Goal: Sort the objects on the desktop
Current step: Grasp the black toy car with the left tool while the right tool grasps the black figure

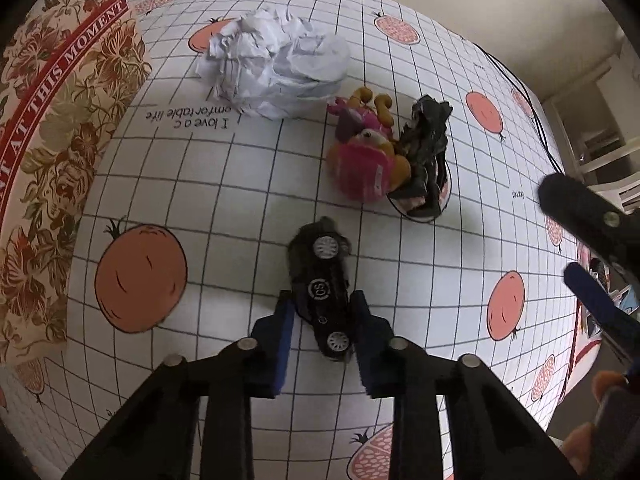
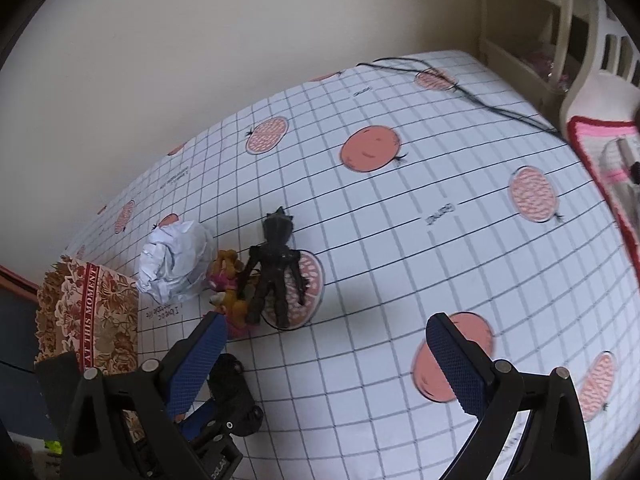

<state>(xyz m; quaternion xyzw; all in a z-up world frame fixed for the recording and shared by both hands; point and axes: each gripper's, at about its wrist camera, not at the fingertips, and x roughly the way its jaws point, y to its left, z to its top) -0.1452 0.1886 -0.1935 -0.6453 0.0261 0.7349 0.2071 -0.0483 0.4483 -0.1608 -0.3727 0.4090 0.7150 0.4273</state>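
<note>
Black toy car (image 1: 322,288) on its side; pink plush (image 1: 362,160) touching black figure (image 1: 424,152); crumpled paper (image 1: 276,60) near them.

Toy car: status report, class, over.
Left gripper astride toy car, pads closing in. Right gripper open, empty. Nothing in the way.

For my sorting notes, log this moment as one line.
left gripper: jaws around black toy car, contact unclear | right gripper: open, empty | on table: paper ball, pink plush, dark figure
</note>
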